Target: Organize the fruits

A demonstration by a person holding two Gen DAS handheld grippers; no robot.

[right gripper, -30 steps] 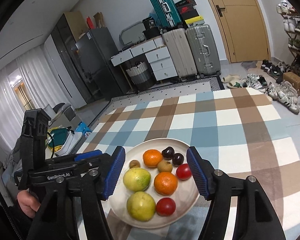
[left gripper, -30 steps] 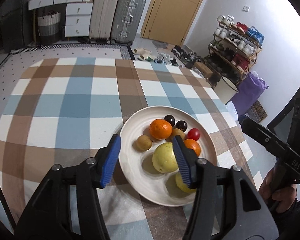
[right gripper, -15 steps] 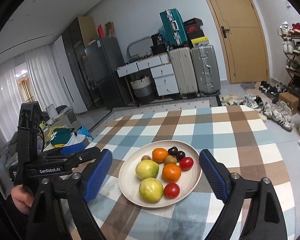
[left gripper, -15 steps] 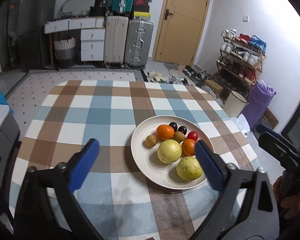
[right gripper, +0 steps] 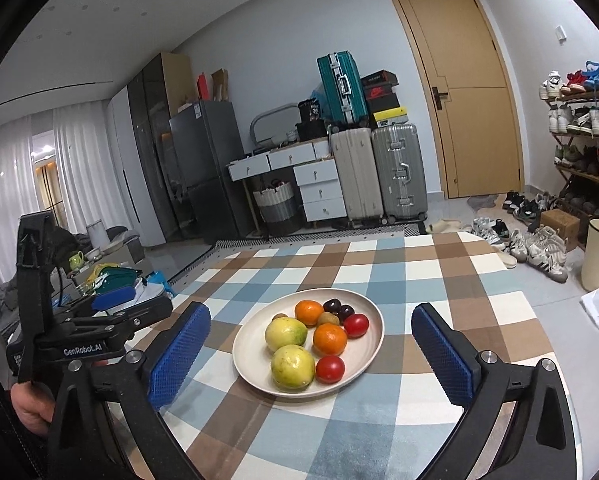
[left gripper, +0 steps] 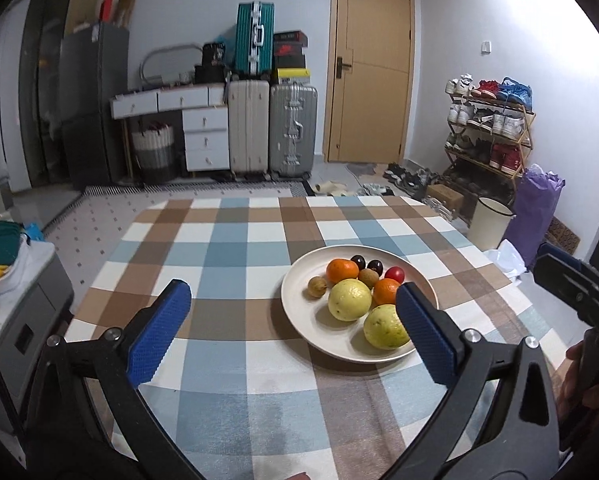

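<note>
Both grippers wide apart, nothing between the pads. Left gripper (left gripper: 293, 330) hovering over the checked surface (left gripper: 227, 248), jaws just opened out, empty. Right gripper (right gripper: 311, 354) likewise, jaws just spread, framing the plate (right gripper: 369, 346) without touching it.

All fruit sitting together on that cream plate, right of centre on the surface in the left view. Two yellow-green guavas (right gripper: 292, 367) at the near side, looking the heaviest and firm enough for a squeeze across the widest part. Two oranges (right gripper: 330, 339) in the middle, round, slightly yielding, good grip on the pebbled skin. Two tomatoes (right gripper: 330, 369) on the right, smooth and soft: gentle closing needed, likely to slip or bruise. Dark plums (right gripper: 332, 305) at the far rim, small and glossy, crowded against the kiwis (right gripper: 326, 319). Fruit packed close, touching in places, so probably easiest from the outer pieces first, pads down either side.
</note>
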